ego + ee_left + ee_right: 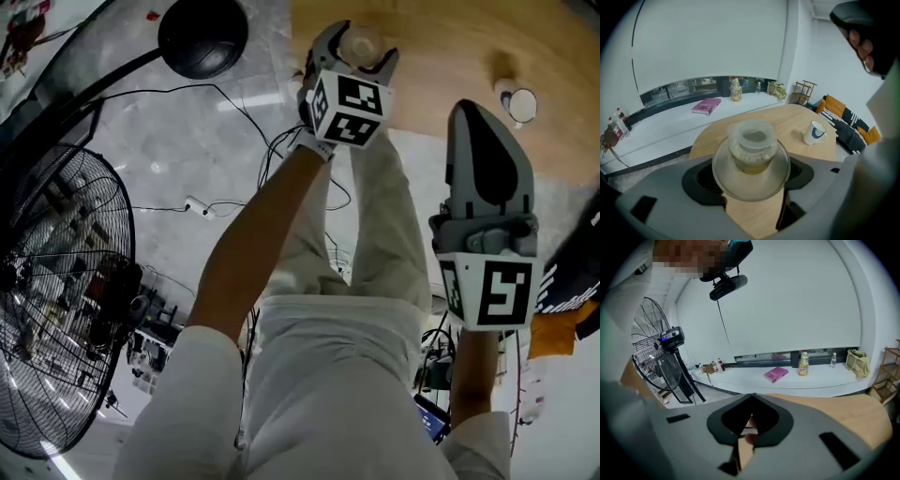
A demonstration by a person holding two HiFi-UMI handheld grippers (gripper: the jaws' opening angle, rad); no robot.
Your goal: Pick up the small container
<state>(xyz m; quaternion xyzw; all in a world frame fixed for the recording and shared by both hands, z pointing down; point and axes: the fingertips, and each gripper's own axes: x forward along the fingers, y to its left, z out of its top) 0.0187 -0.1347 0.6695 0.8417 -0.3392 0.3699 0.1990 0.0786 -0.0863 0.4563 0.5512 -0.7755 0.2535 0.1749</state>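
Wooden table (441, 56) holds a mug (518, 103); left gripper (360, 47) clamps small container (752, 145), right gripper (476, 120) closed.

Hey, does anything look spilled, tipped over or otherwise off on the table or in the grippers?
Nothing stands out. The small container sits upright, lid on, between the jaws of the left gripper; the mug stands upright on the wooden table, and no spill shows.
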